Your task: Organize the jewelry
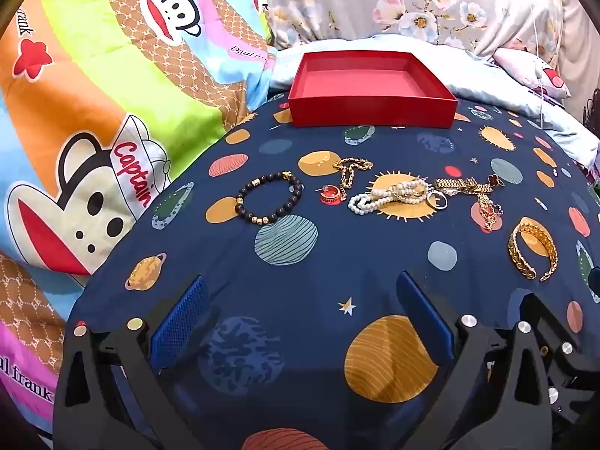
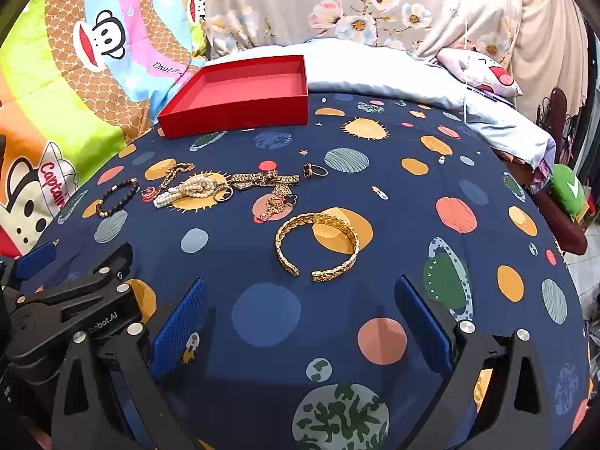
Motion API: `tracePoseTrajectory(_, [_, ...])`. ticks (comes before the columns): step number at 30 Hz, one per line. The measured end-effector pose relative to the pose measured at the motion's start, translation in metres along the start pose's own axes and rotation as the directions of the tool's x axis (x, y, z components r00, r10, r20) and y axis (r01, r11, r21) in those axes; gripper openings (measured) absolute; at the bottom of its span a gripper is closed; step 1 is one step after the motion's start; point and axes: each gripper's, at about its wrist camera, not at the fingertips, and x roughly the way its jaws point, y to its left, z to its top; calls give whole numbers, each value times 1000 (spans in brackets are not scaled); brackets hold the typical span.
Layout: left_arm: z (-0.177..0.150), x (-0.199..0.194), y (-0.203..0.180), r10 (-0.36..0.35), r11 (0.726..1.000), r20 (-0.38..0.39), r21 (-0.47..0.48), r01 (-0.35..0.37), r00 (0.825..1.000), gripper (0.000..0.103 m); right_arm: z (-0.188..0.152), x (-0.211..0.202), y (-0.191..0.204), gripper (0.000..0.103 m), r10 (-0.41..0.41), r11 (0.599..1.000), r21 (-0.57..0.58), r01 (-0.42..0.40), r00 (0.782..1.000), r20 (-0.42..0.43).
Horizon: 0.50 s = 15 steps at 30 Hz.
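Item: wide woven-pattern gold open cuff bangle (image 2: pixel 317 245), lying flat on the navy planet-print bedsheet (image 2: pixel 412 225), its gap facing the right gripper (image 2: pixel 300 322). It is sitting just ahead of that gripper, slightly right of centre, apart from the fingers. Judged rigid, light and slick; a grip across the band on one side looks safest, since squeezing across the open gap may be flexing it.

Item: black bead bracelet with gold spacers (image 1: pixel 268 198), lying ahead and slightly left of the left gripper (image 1: pixel 300 322), well apart. Judged limp on elastic and prone to rolling; taking one run of beads seems best.

Item: white pearl strand (image 1: pixel 386 195), lying bunched beside a gold link watch band (image 1: pixel 455 185), a gold chain (image 1: pixel 350 170), a small red-and-gold hoop earring (image 1: pixel 332 195) and a ring with a dark clover stone (image 2: pixel 314 170). Chains are judged soft and snag-prone, small pieces fiddly.

Destination: shallow red cardboard box (image 1: pixel 371 107), standing empty beyond the jewelry at the sheet's far edge.

Grippers: both are standing wide apart, holding nothing, blue textured pads (image 2: pixel 180 324) showing.
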Motion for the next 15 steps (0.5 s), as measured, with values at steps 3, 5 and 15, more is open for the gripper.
tracePoseTrajectory(3, [0,0,0,-14,1000,-6,-6,14,1000,98,-1,-4,0,98,-5,1000,-4,5,1000,8])
tracePoseTrajectory(5, [-1,-1,0,-15,1000,-2,-5,15,1000,98,0,-1,3,98,-6,1000,-7,7,1000,12])
tracePoseTrajectory(15, [-1,0,0,-11,1000,2,-6,11,1000,98,1,-3,3,98,-15,1000,-13,15,1000,22])
